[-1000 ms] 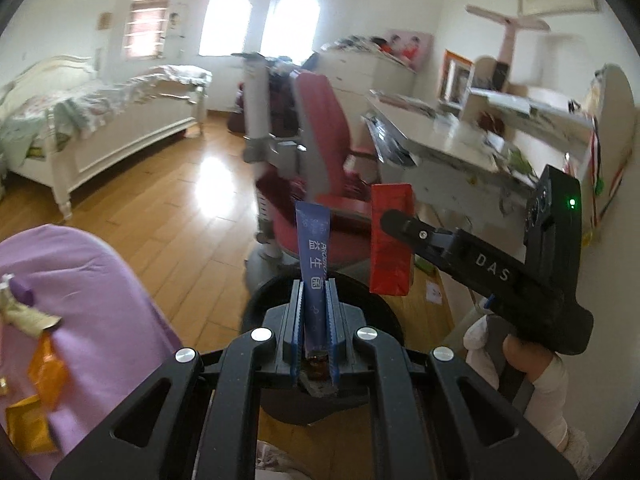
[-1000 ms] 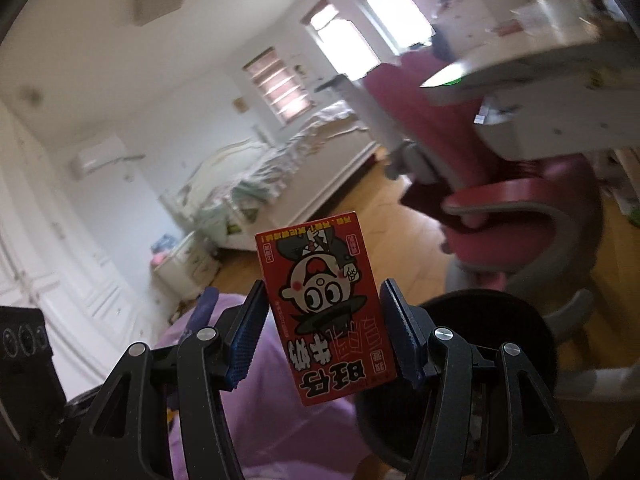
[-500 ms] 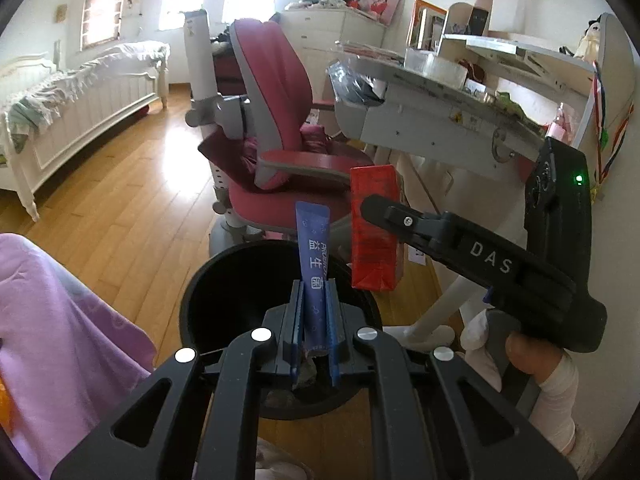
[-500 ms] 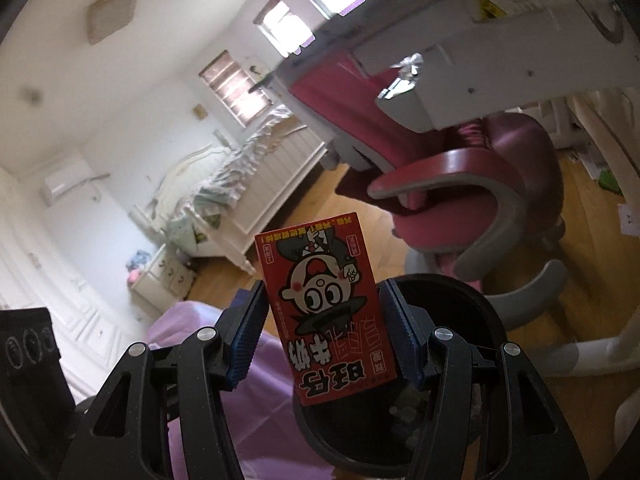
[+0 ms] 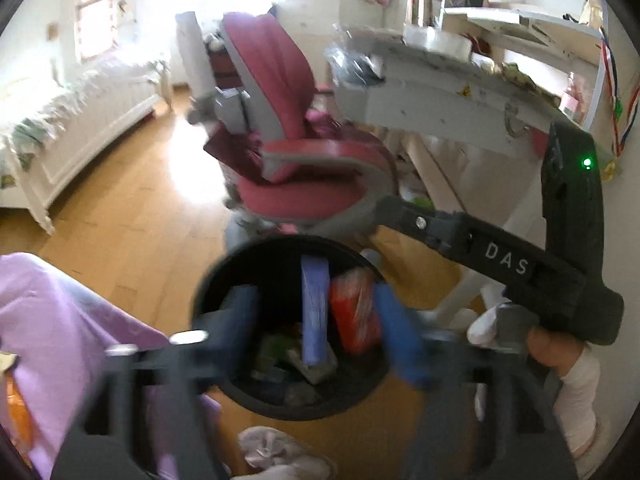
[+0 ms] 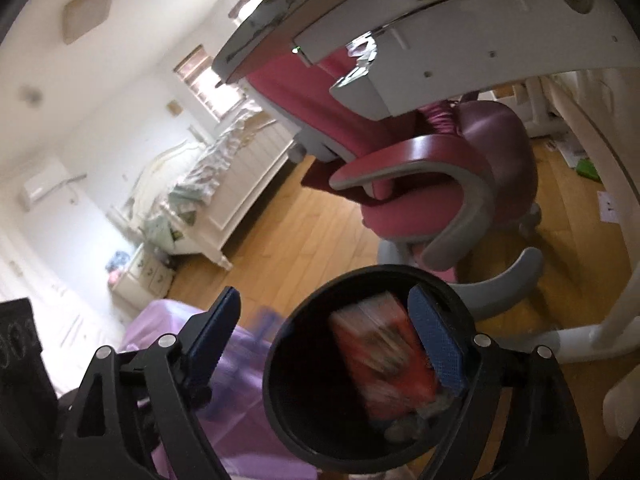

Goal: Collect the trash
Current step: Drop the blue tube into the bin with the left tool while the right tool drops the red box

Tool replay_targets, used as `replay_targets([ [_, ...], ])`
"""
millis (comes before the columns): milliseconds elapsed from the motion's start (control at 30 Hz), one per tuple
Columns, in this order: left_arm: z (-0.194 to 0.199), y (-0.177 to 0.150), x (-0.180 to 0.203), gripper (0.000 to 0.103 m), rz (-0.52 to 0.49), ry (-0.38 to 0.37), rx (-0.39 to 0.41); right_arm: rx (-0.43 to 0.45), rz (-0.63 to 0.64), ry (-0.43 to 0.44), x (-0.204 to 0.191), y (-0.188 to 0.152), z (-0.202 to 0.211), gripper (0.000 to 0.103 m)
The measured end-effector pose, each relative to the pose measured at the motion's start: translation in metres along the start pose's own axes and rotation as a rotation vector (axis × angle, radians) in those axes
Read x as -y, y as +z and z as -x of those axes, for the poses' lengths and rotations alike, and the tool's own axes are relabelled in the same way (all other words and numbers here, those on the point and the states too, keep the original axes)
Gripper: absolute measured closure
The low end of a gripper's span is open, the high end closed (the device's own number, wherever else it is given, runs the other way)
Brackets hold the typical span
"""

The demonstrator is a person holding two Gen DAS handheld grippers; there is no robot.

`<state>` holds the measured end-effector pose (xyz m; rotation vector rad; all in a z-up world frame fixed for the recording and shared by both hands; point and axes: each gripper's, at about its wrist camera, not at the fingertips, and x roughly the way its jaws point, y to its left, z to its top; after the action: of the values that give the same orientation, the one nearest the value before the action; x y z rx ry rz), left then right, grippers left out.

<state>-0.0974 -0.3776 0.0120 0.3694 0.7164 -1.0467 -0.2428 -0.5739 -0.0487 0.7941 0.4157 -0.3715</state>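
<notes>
A round black trash bin (image 5: 224,276) stands on the wood floor; it also shows in the right wrist view (image 6: 280,392). My left gripper (image 5: 320,332) is open over the bin, and the blue stick sachet (image 5: 314,312) is loose between its spread fingers, falling into the bin. My right gripper (image 6: 332,344) is open above the bin, and the red milk carton (image 6: 384,356) is blurred, dropping inside the bin. The carton also shows in the left wrist view (image 5: 354,316) beside the sachet. Other trash lies at the bin's bottom.
A pink swivel chair (image 5: 304,160) stands just behind the bin, under a white desk (image 5: 460,92). A purple cloth (image 5: 52,320) with orange wrappers (image 5: 18,412) lies at the left. A white bed (image 5: 68,120) is far left.
Both grippers have opened over the bin. The blue sachet and the red carton have left the jaws and are falling into the bin. Both grippers moved closer to the bin.
</notes>
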Motion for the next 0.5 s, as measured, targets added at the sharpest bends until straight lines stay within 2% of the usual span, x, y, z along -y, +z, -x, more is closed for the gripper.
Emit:
replay_targets([
  [167, 0.029, -0.004, -0.017, 0.019, 0.026, 0.023, 0.047, -0.022, 0.032, 0.017, -0.019, -0.005, -0.002, 0.018],
  [233, 0.041, -0.008, -0.029, 0.015, 0.045, 0.042, 0.057, -0.048, 0.054, 0.034, -0.032, -0.01, -0.007, 0.018],
  [367, 0.07, -0.027, -0.067, 0.014, 0.122, 0.097, 0.08, -0.093, 0.102, 0.075, -0.063, -0.022, -0.018, 0.018],
  [500, 0.102, -0.056, -0.113, 0.014, 0.217, 0.167, 0.089, -0.156, 0.185, 0.129, -0.111, -0.04, -0.033, 0.018],
])
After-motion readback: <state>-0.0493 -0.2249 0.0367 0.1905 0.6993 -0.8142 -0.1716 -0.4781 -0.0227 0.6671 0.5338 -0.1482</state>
